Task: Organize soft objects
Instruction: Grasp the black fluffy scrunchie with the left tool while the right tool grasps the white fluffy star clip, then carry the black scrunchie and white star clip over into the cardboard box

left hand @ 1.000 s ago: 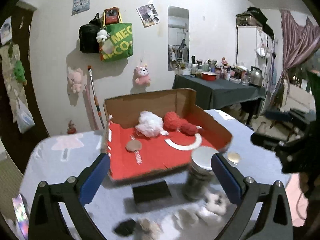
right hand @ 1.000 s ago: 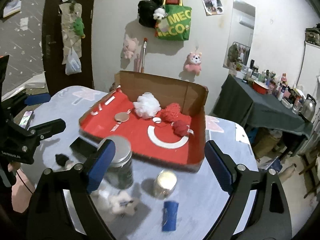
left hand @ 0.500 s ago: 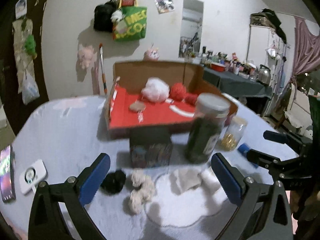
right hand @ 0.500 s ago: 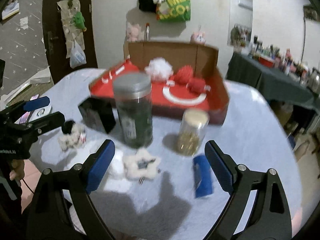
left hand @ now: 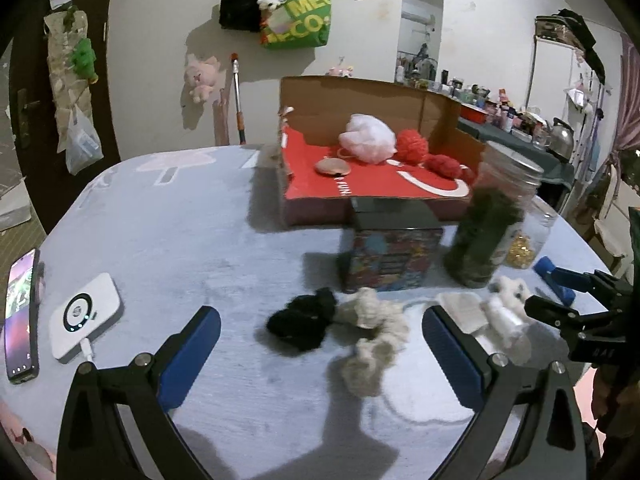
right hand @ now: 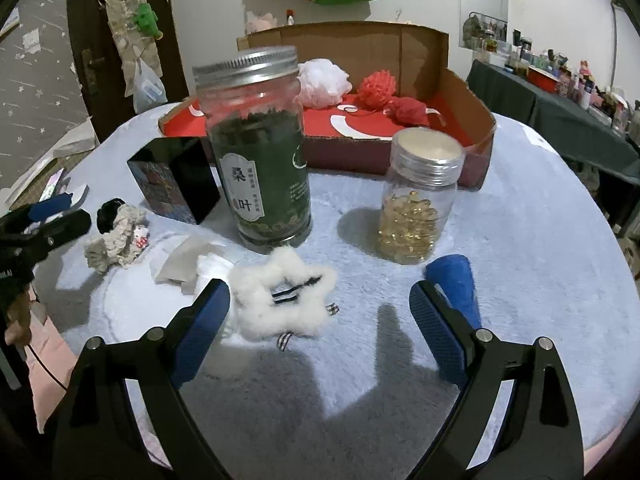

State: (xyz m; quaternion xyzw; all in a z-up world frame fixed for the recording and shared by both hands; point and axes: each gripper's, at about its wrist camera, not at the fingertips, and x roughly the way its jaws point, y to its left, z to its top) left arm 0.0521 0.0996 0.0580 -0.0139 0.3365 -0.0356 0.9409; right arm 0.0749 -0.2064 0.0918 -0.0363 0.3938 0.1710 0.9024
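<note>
A black scrunchie (left hand: 302,317) and a beige scrunchie (left hand: 374,334) lie on the table between and just beyond my open, empty left gripper (left hand: 320,344). A fluffy white star hair clip (right hand: 280,294) lies between the fingers of my open, empty right gripper (right hand: 320,312); it also shows in the left wrist view (left hand: 508,296). A cardboard box with a red lining (left hand: 376,184) stands at the back and holds a white pouf (left hand: 368,144), a red pouf (left hand: 412,146) and a red yarn piece (left hand: 444,166). A blue cloth roll (right hand: 456,280) lies by my right finger.
A tall jar of green leaves (right hand: 260,152), a small jar of golden capsules (right hand: 418,204) and a dark printed box (right hand: 176,180) stand between me and the cardboard box. White folded tissue (right hand: 180,264) lies left of the star. A power bank (left hand: 84,316) and phone (left hand: 22,312) lie far left.
Both grippers have dropped lower and pulled back toward the table's near side. The scrunchies and star clip now sit between the fingers; the box looks farther away.
</note>
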